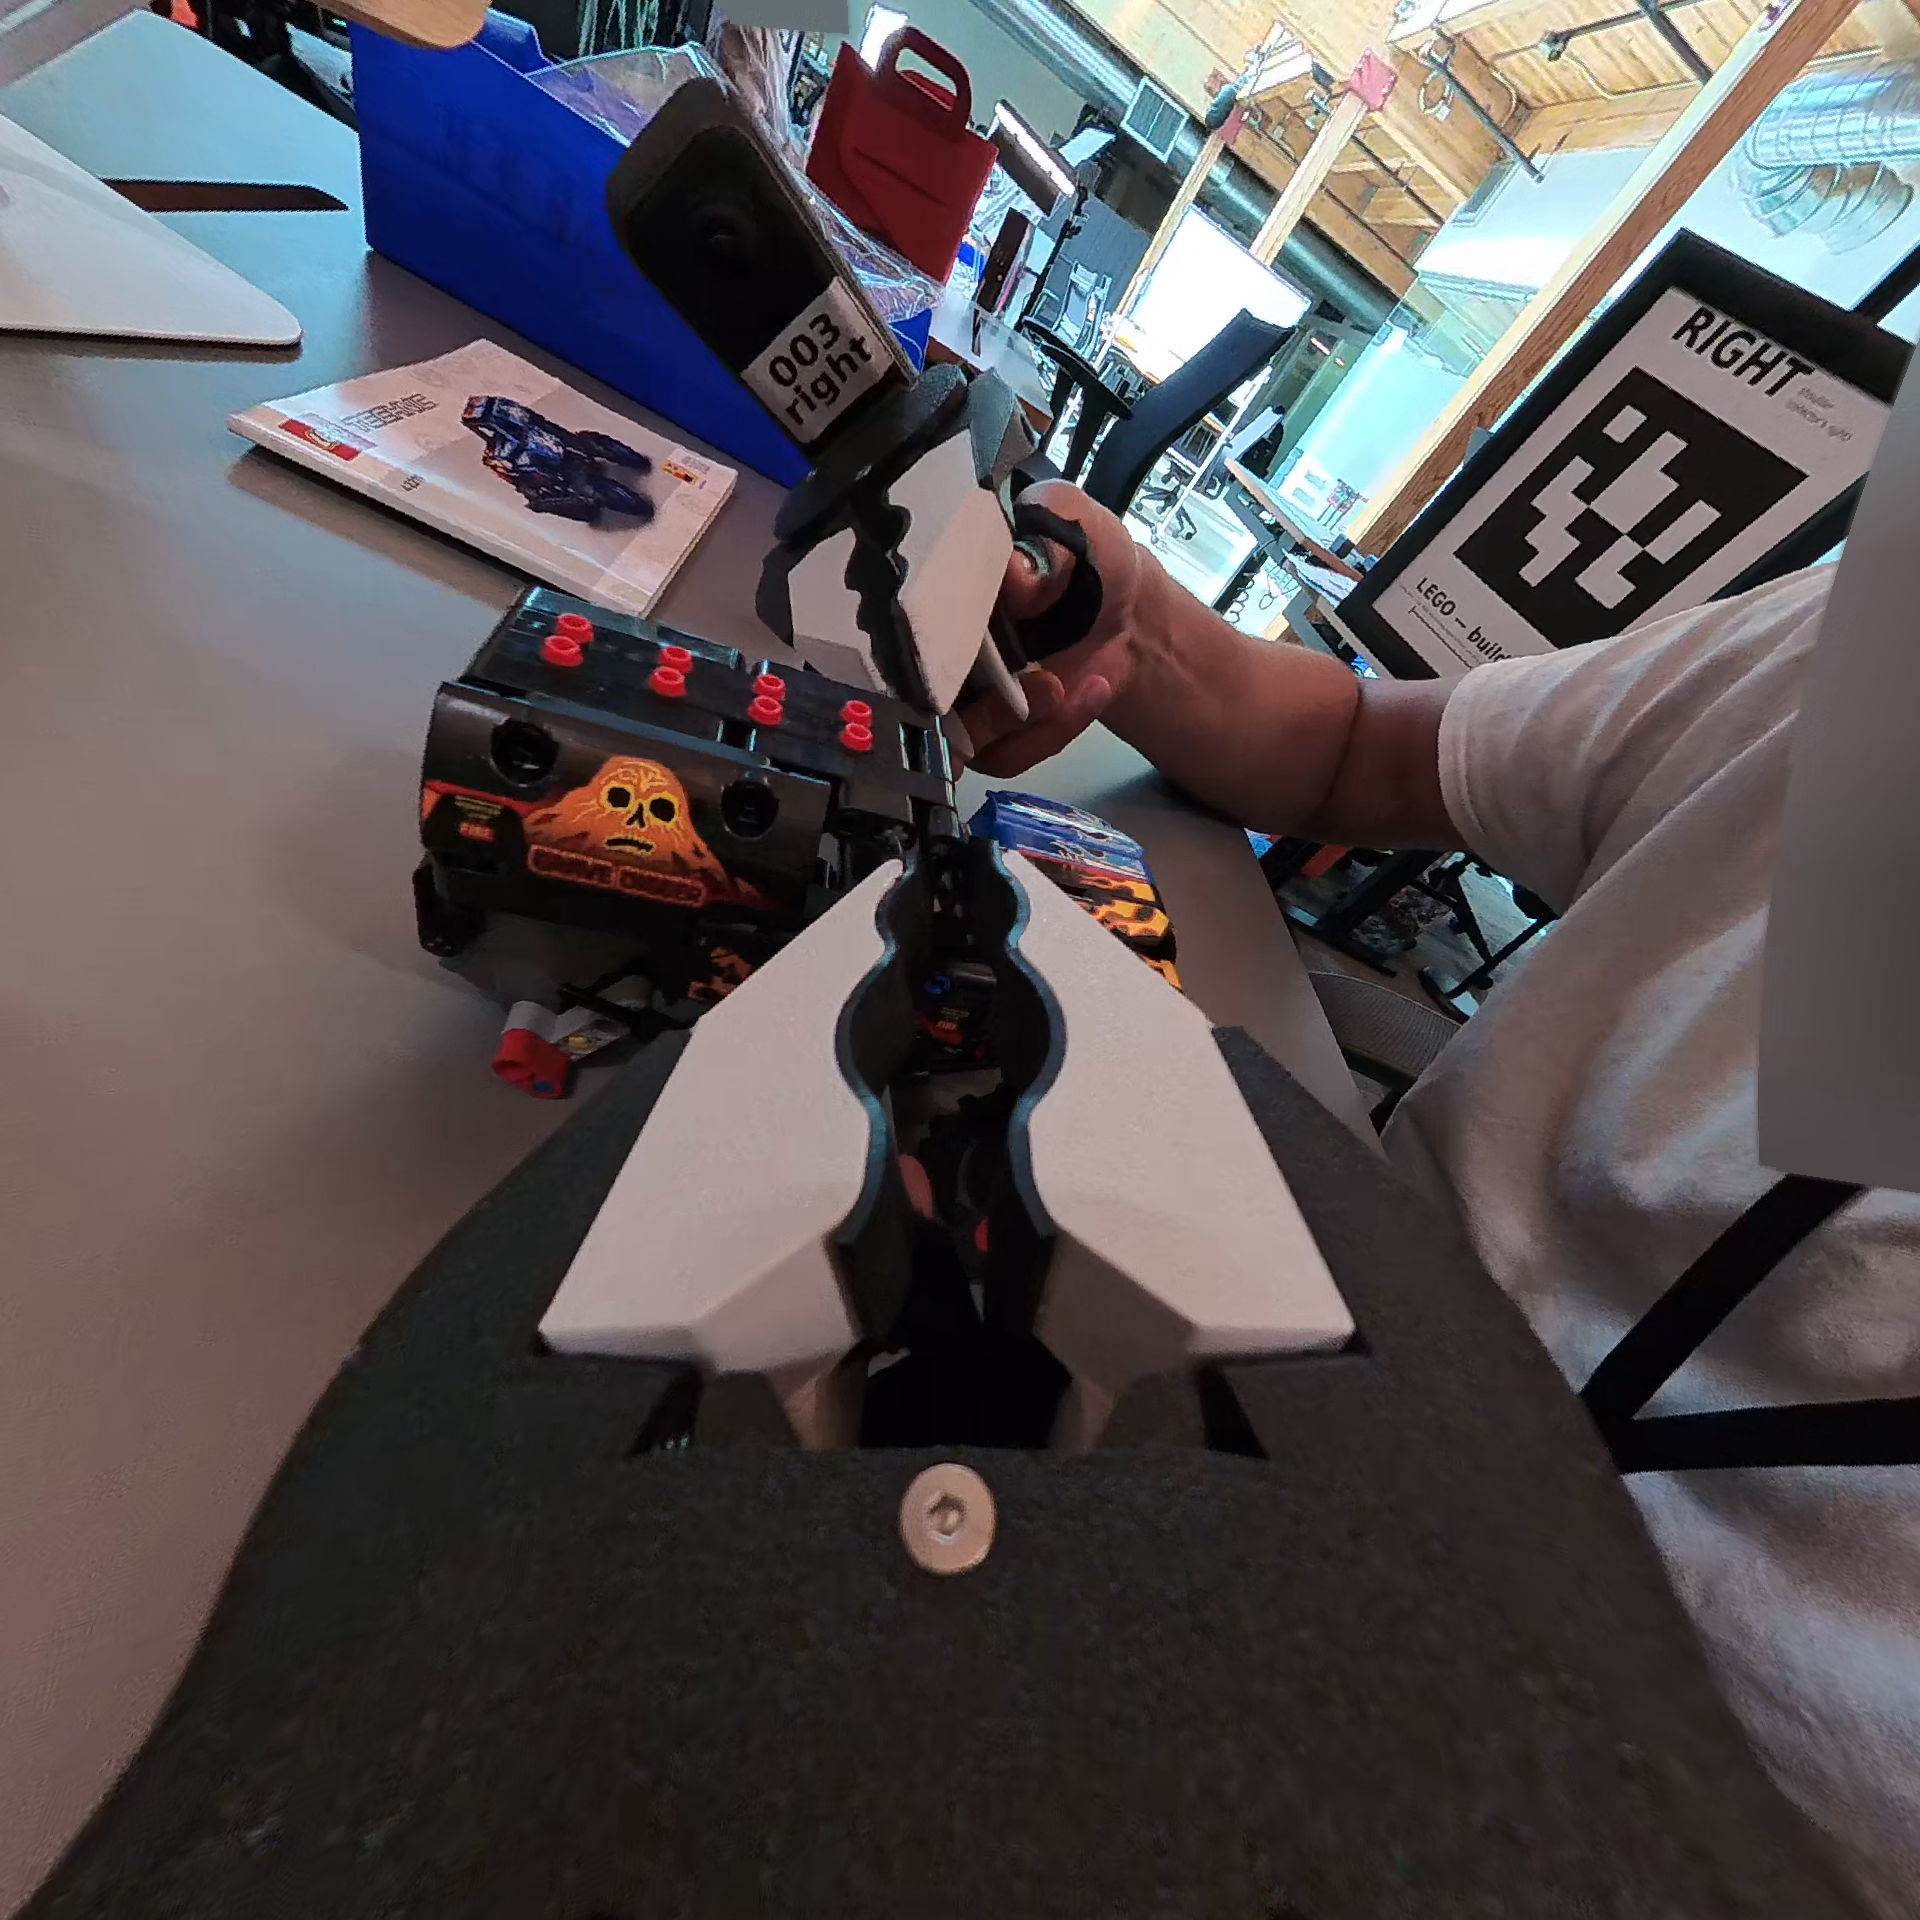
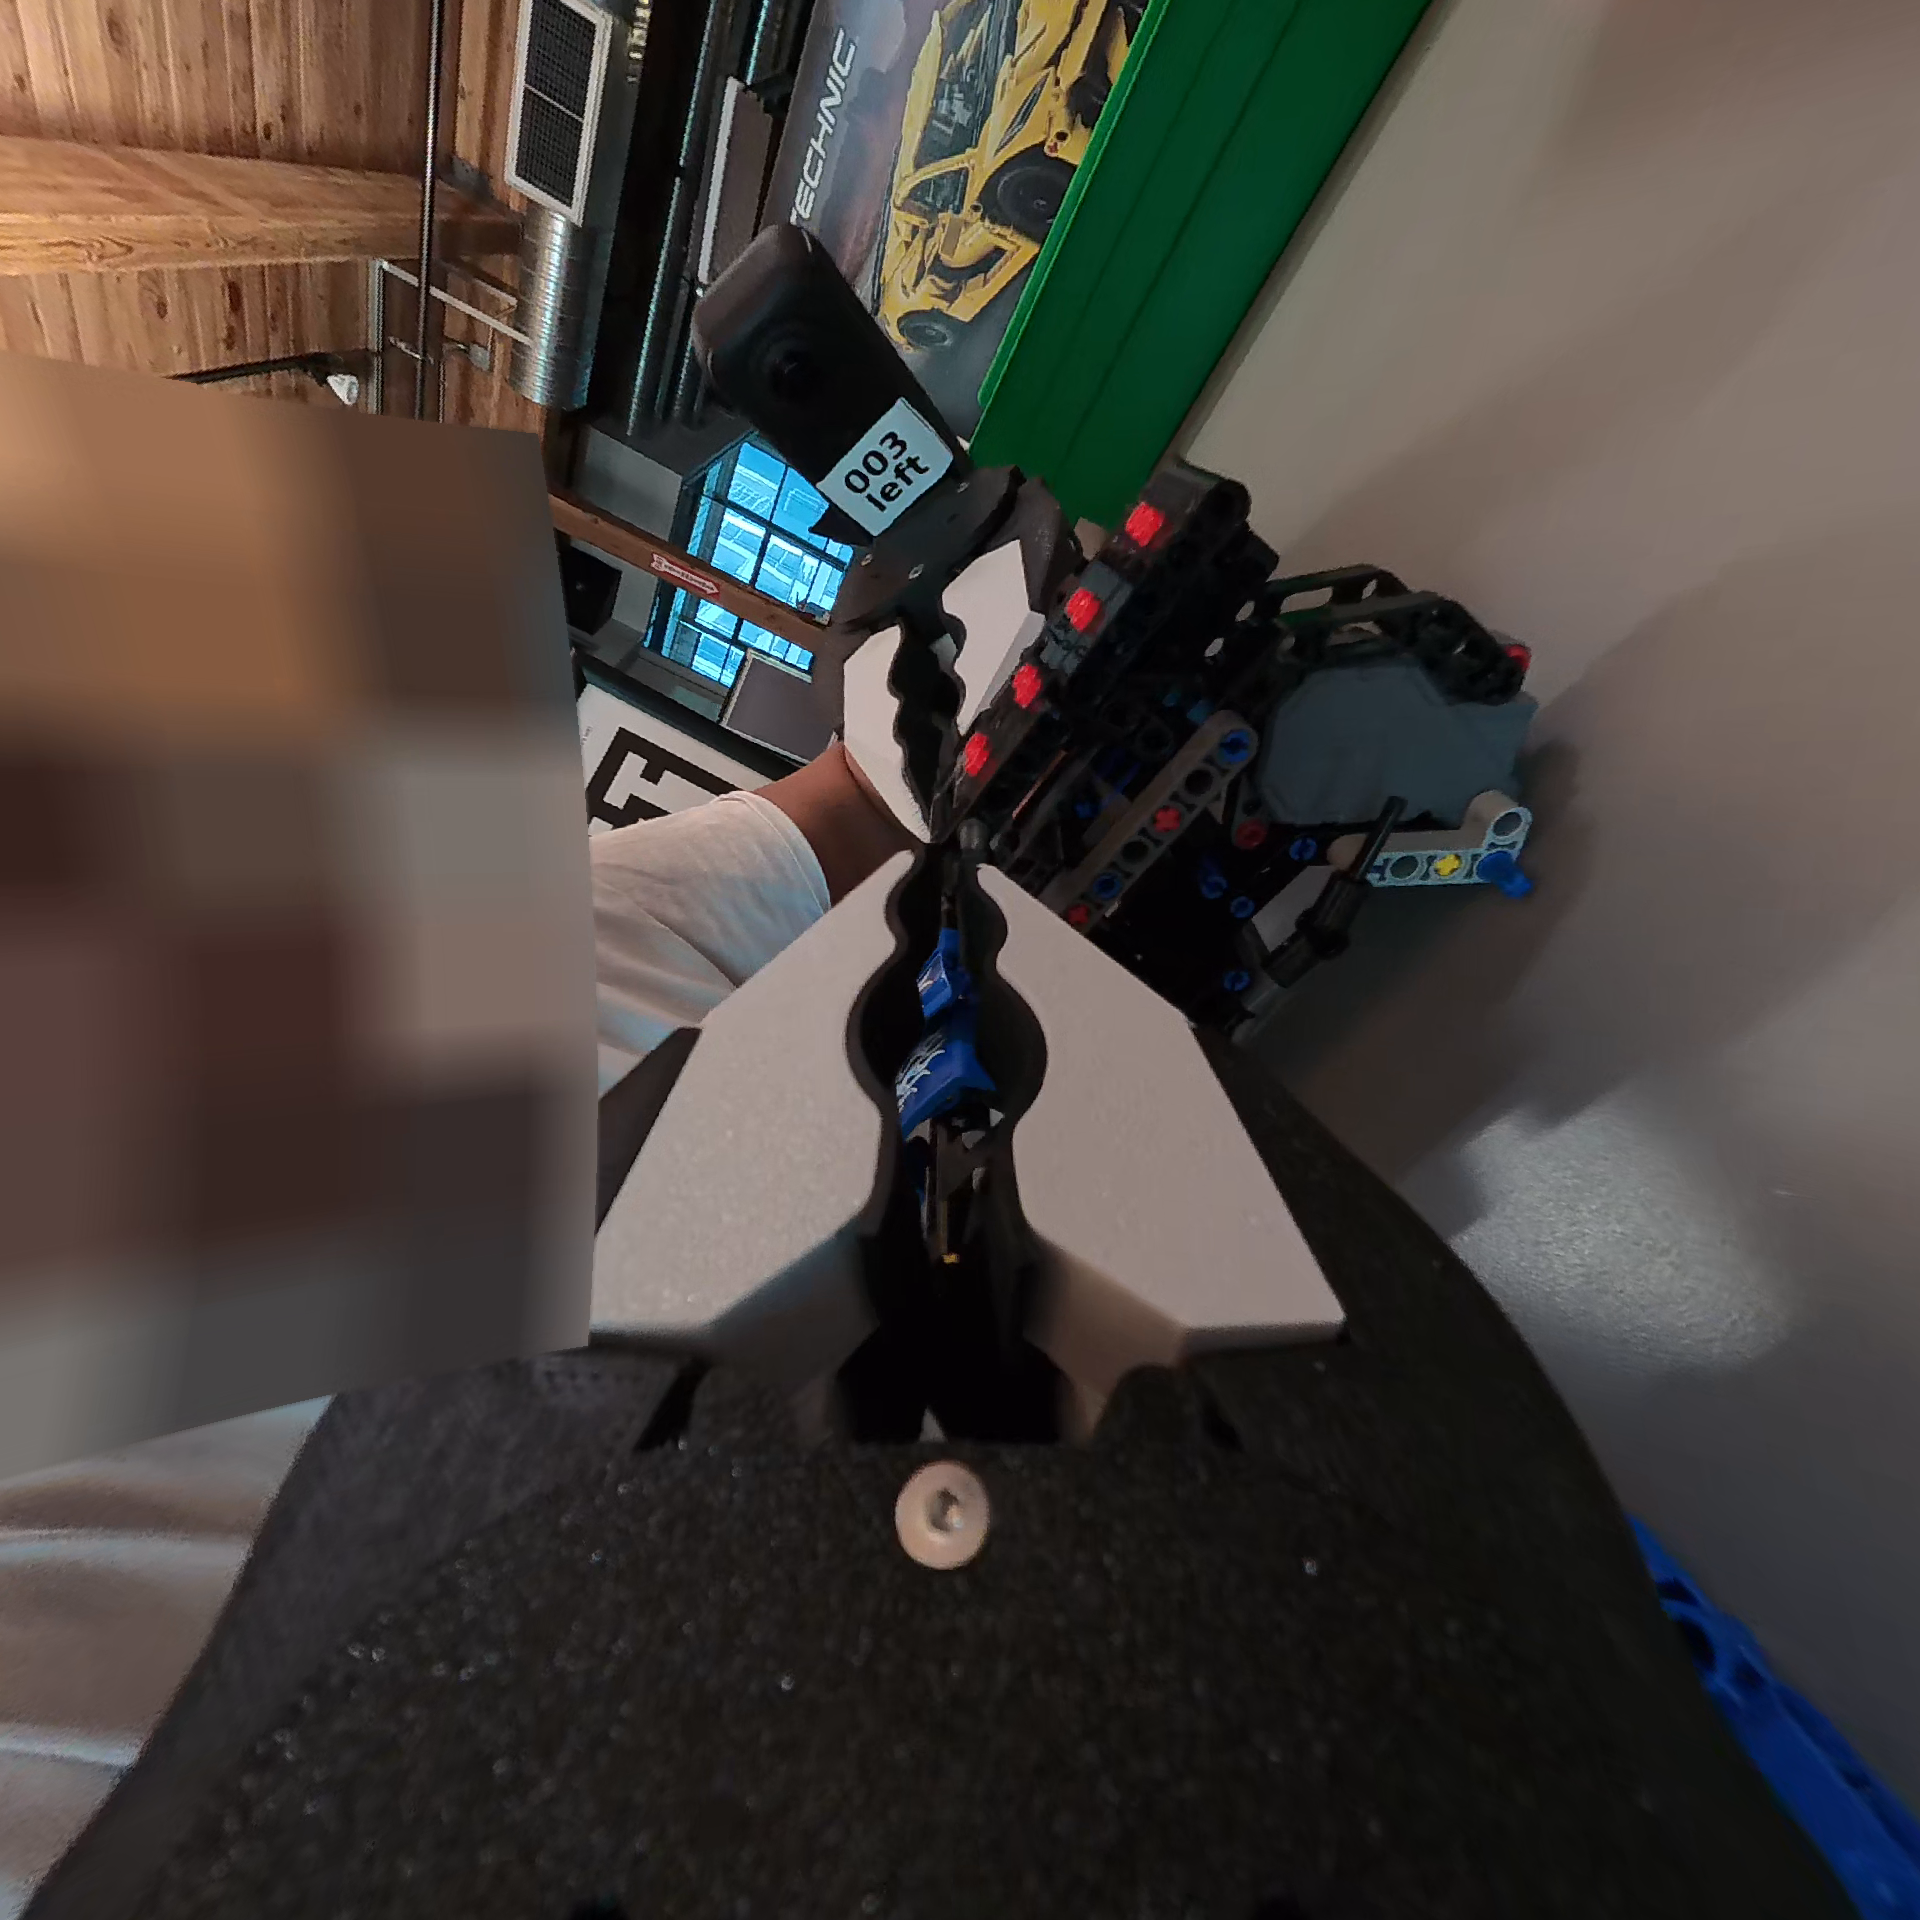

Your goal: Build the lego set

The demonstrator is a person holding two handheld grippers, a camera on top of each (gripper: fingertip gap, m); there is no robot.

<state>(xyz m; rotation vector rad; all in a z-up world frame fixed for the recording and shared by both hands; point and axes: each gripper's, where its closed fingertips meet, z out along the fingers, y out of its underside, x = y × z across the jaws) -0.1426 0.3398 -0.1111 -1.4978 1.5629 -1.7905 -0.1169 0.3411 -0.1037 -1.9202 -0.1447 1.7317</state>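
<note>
A black brick-built truck model (image 1: 623,769) with red pins and an orange skull sticker lies on its side on the grey table (image 1: 208,883). My left gripper (image 1: 951,868) is shut, its tips pinching a black part at the model's right end, beside a blue flame-printed panel (image 1: 1060,831). My right gripper (image 1: 930,717) comes down from above, held by a hand, and is shut on the same end of the model. In the right wrist view the right gripper (image 2: 951,857) pinches a black piece of the model (image 2: 1195,727), with the left gripper (image 2: 930,805) tip to tip with it.
An instruction booklet (image 1: 488,468) lies behind the model, with a blue bin (image 1: 520,208) and a red felt bag (image 1: 894,156) beyond. A loose red and grey part (image 1: 530,1049) lies in front. A framed marker sign (image 1: 1621,468) stands right. A green bin (image 2: 1143,208) stands behind the model.
</note>
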